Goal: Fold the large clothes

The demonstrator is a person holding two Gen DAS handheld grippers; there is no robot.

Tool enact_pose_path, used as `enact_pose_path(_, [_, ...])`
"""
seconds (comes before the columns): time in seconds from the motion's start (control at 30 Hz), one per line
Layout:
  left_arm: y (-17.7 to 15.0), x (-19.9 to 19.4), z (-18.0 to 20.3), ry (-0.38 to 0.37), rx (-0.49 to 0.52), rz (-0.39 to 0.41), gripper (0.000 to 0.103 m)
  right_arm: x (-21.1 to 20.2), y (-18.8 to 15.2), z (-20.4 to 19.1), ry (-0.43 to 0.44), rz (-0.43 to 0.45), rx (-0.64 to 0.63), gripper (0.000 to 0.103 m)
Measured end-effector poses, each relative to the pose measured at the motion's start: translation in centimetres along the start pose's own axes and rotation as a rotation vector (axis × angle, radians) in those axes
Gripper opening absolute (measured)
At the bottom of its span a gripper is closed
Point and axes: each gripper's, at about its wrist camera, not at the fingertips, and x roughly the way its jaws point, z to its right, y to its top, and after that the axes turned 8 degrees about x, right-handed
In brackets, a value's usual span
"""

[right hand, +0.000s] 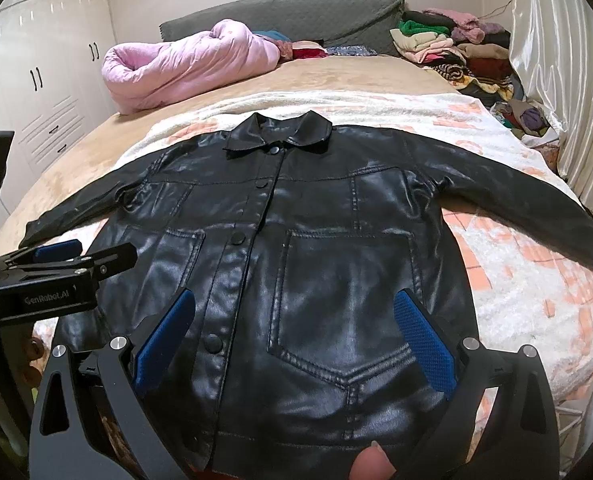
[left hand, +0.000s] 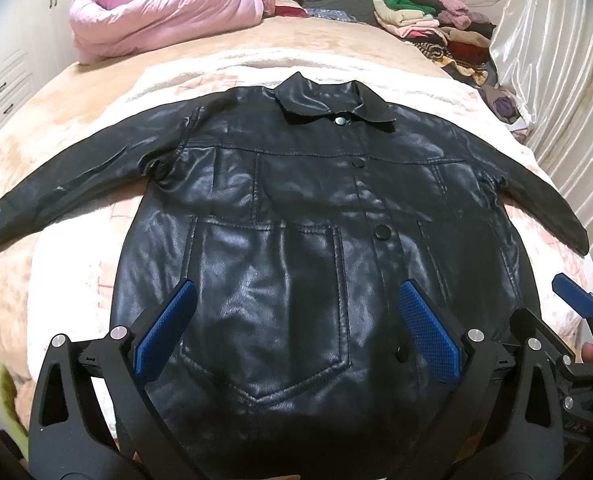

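Note:
A black leather jacket (left hand: 296, 208) (right hand: 296, 248) lies flat on the bed, front up and buttoned, collar at the far end. Both sleeves are spread out to the sides. My left gripper (left hand: 296, 320) stands open above the lower left half of the jacket, over a big patch pocket, with nothing between its blue pads. My right gripper (right hand: 294, 336) is open too, above the lower right half and its pocket. One blue pad (left hand: 572, 300) of the right gripper shows at the right edge of the left wrist view. A fingertip (right hand: 370, 464) shows near the jacket's hem.
The jacket rests on a white and orange blanket (left hand: 556, 280) over a tan bedspread (left hand: 56, 128). A rolled pink quilt (left hand: 164, 12) lies at the back left, a pile of folded clothes (left hand: 428, 28) at the back right. A shiny curtain (right hand: 568, 92) hangs on the right, white wardrobes (right hand: 48, 80) stand on the left.

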Motion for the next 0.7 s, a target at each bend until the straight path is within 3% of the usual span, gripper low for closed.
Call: enact_pose_path(0.7, [7.2, 2.4, -2.1, 0.017, -0.034, 0.017, 0.094, 1.9, 10.2, 0.8, 0.034, 0.082, 0.053, 0.099])
